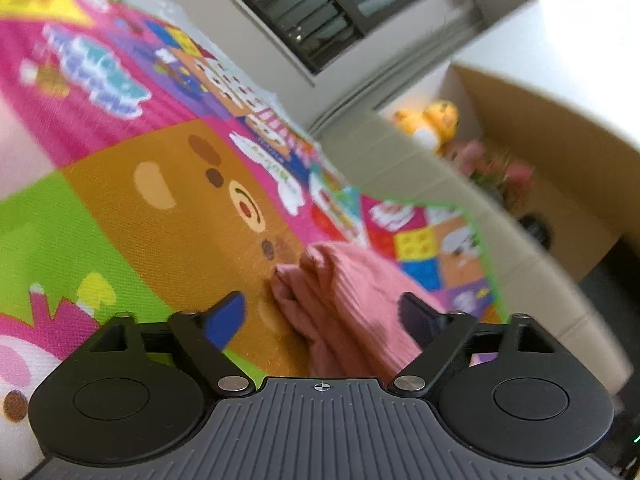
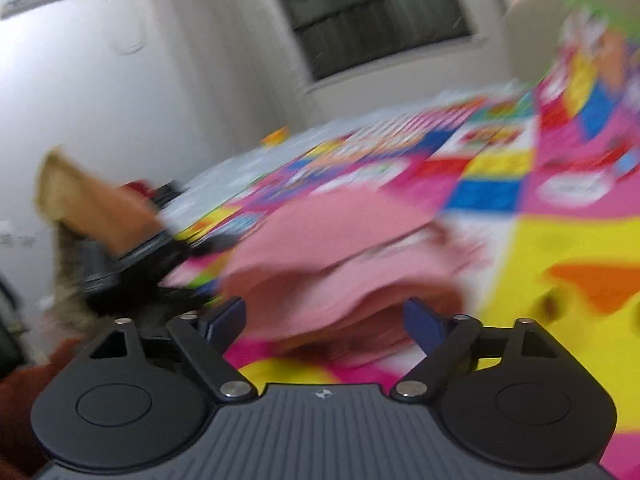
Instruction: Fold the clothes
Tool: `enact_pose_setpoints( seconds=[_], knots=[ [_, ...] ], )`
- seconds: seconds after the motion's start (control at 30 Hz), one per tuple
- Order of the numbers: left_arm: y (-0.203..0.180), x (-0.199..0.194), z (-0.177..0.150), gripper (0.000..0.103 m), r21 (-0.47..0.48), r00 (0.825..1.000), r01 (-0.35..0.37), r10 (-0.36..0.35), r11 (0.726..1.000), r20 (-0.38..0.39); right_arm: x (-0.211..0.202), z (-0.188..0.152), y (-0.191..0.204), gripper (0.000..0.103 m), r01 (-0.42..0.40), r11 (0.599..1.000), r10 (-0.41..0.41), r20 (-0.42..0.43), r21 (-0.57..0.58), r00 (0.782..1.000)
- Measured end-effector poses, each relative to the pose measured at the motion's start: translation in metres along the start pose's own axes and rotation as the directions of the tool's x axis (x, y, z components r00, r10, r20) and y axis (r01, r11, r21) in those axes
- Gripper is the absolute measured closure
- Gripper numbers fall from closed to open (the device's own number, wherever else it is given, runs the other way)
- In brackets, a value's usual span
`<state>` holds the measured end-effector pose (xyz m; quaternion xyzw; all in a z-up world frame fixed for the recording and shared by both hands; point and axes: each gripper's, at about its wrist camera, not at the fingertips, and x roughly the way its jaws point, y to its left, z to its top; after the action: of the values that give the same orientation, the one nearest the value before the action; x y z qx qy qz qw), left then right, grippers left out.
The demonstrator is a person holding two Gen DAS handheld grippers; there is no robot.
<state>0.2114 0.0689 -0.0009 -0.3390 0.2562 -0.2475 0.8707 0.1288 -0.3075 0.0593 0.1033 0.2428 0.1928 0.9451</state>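
Pink garment (image 1: 352, 304) lies bunched at twelve o'clock between the spread, empty fingers of the left gripper (image 1: 322, 314); right gripper (image 2: 324, 320) likewise released.

The right wrist view was smeared throughout by motion: the play mat (image 2: 500, 184) showed only streaks of colour, and the layers of the pink garment (image 2: 332, 256) ran together. A brown object (image 2: 92, 204) at the left was too blurred to identify. In the left wrist view the near end of the garment (image 1: 352, 312) lay hidden behind the left gripper (image 1: 322, 316), and the toys in the cardboard box (image 1: 560, 152) were indistinct.
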Motion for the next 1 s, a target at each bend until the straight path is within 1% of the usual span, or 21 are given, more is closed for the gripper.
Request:
enact_pose_setpoints(
  seconds=[0.07, 0.13, 0.17, 0.2, 0.23, 0.27, 0.3, 0.33, 0.37, 0.4, 0.43, 0.47, 0.53, 0.57, 0.67, 0.8, 0.9, 1.0],
  knots=[
    [-0.021, -0.007, 0.002, 0.006, 0.054, 1.0, 0.007, -0.008, 0.998, 0.021, -0.002, 0.006, -0.01, 0.005, 0.061, 0.998, -0.06, 0.037, -0.024, 0.998],
    [-0.04, -0.014, 0.006, 0.006, 0.078, 0.998, 0.024, -0.028, 0.997, 0.051, 0.002, 0.015, -0.016, 0.003, 0.092, 0.995, -0.09, 0.056, -0.035, 0.994],
    [-0.051, -0.015, 0.008, 0.006, 0.102, 0.998, -0.006, 0.0, 0.995, 0.066, 0.006, 0.021, -0.017, 0.001, 0.104, 0.994, -0.1, 0.07, -0.046, 0.992],
    [-0.059, -0.013, 0.008, 0.007, 0.134, 0.997, -0.054, 0.045, 0.99, 0.07, 0.011, 0.028, -0.016, 0.0, 0.113, 0.991, -0.107, 0.088, -0.065, 0.99],
    [-0.066, -0.007, 0.007, 0.013, 0.172, 0.994, -0.103, 0.094, 0.98, 0.061, 0.018, 0.034, -0.016, 0.0, 0.121, 0.989, -0.112, 0.1, -0.088, 0.989],
    [-0.07, 0.001, 0.003, 0.025, 0.214, 0.99, -0.138, 0.133, 0.967, 0.04, 0.028, 0.041, -0.015, 0.0, 0.137, 0.984, -0.125, 0.102, -0.116, 0.987],
    [-0.074, 0.009, -0.001, 0.029, 0.254, 0.985, -0.169, 0.17, 0.952, 0.017, 0.04, 0.048, -0.014, 0.0, 0.153, 0.978, -0.139, 0.103, -0.144, 0.985],
    [-0.075, 0.018, -0.007, 0.035, 0.289, 0.98, -0.188, 0.201, 0.939, -0.016, 0.056, 0.051, -0.014, 0.0, 0.173, 0.967, -0.163, 0.069, -0.187, 0.984],
    [-0.075, 0.028, -0.016, 0.037, 0.326, 0.971, -0.205, 0.234, 0.923, -0.051, 0.073, 0.053, -0.014, 0.0, 0.192, 0.953, -0.189, 0.033, -0.233, 0.981],
    [-0.075, 0.035, -0.024, 0.037, 0.353, 0.964, -0.217, 0.256, 0.91, -0.07, 0.089, 0.055, -0.014, 0.0, 0.208, 0.937, -0.217, -0.002, -0.279, 0.976],
    [-0.075, 0.041, -0.031, 0.037, 0.376, 0.956, -0.229, 0.279, 0.898, -0.085, 0.109, 0.049, -0.013, 0.0, 0.259, 0.901, -0.291, -0.041, -0.347, 0.956],
    [-0.073, 0.045, -0.036, 0.032, 0.387, 0.951, -0.238, 0.295, 0.891, -0.094, 0.119, 0.042, -0.017, 0.0, 0.283, 0.883, -0.325, -0.054, -0.374, 0.944],
    [-0.067, 0.047, -0.039, 0.027, 0.38, 0.954, -0.227, 0.284, 0.897, -0.1, 0.137, 0.027, -0.026, 0.0, 0.32, 0.85, -0.383, -0.073, -0.419, 0.921],
    [-0.067, 0.047, -0.039, 0.027, 0.383, 0.954, -0.224, 0.282, 0.896, -0.102, 0.135, 0.026, -0.031, 0.0, 0.318, 0.867, -0.376, -0.084, -0.385, 0.923],
    [-0.065, 0.048, -0.04, 0.025, 0.396, 0.953, -0.221, 0.284, 0.891, -0.107, 0.128, 0.029, -0.047, 0.0, 0.307, 0.919, -0.351, -0.161, -0.248, 0.922],
    [-0.062, 0.047, -0.041, 0.025, 0.385, 0.956, -0.213, 0.272, 0.898, -0.106, 0.118, 0.029, -0.064, 0.0, 0.246, 0.961, -0.267, -0.208, -0.122, 0.941],
    [-0.062, 0.048, -0.039, 0.025, 0.372, 0.958, -0.208, 0.265, 0.905, -0.11, 0.111, 0.035, -0.064, 0.0, 0.227, 0.972, -0.234, -0.17, -0.06, 0.957],
    [-0.06, 0.048, -0.038, 0.025, 0.358, 0.96, -0.198, 0.254, 0.912, -0.116, 0.106, 0.05, -0.048, 0.0, 0.171, 0.984, -0.175, -0.081, -0.06, 0.981]
  ],
)
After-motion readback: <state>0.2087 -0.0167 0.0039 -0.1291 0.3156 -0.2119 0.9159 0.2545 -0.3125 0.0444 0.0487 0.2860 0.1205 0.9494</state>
